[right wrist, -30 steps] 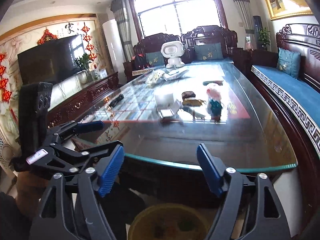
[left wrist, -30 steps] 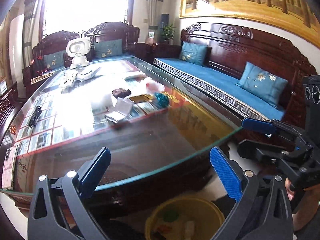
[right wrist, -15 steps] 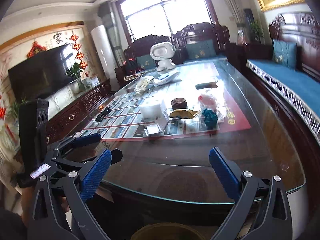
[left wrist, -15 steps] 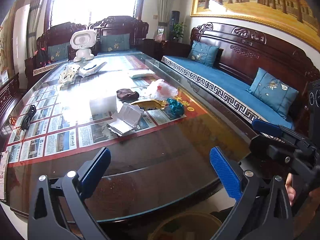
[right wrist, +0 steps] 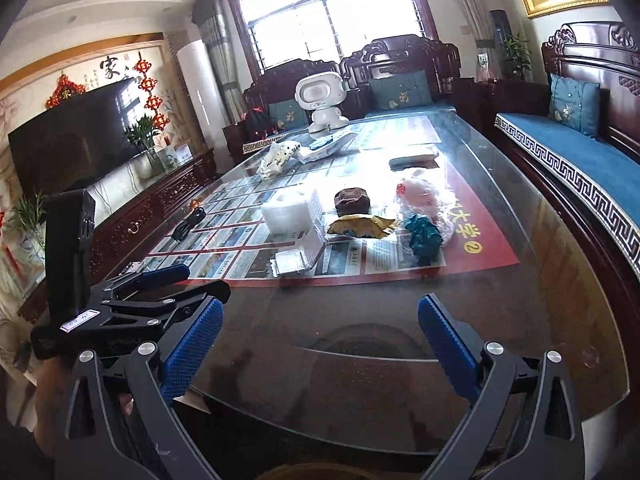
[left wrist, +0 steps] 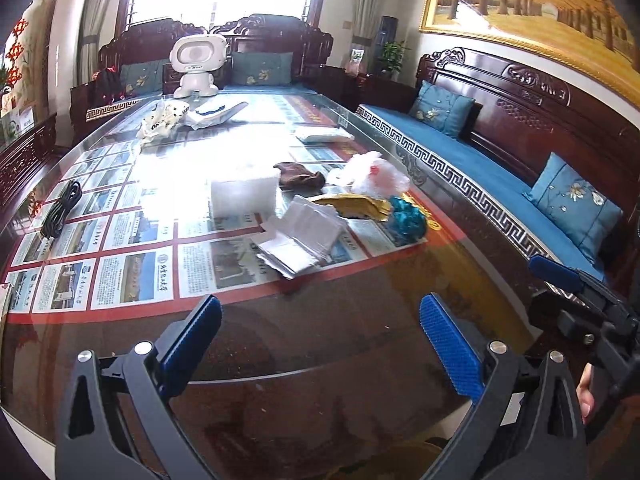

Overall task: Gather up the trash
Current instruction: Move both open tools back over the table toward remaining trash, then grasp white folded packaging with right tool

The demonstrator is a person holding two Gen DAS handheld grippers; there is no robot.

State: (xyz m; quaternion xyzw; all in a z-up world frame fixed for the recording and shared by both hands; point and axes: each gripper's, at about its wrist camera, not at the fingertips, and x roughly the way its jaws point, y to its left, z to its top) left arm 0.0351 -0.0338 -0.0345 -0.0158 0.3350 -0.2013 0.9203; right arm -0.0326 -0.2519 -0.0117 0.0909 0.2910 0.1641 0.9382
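Observation:
Trash lies mid-table on the glass-topped table [left wrist: 360,320]: silver foil wrappers [left wrist: 300,236], a white foam block [left wrist: 244,194], a brown lump [left wrist: 300,176], a gold wrapper [left wrist: 356,206], a crumpled teal wrapper [left wrist: 406,220] and a pink-white plastic bag [left wrist: 372,174]. The same pile shows in the right wrist view: foil [right wrist: 300,256], foam [right wrist: 292,210], gold wrapper [right wrist: 360,226], teal wrapper [right wrist: 422,236], bag [right wrist: 420,196]. My left gripper [left wrist: 320,332] is open and empty over the near table end. My right gripper [right wrist: 320,332] is open and empty beside it.
A white toy robot [left wrist: 196,64], a patterned bag [left wrist: 160,124] and flat packets [left wrist: 216,114] sit at the far end. A black cable [left wrist: 60,208] lies at left. Blue-cushioned sofa [left wrist: 480,168] runs along the right. A yellow bin rim [right wrist: 304,472] shows below the table edge.
Both grippers have moved up and forward over the table's near end, closer to the trash pile. The yellow bin has dropped almost out of view. Both stay open.

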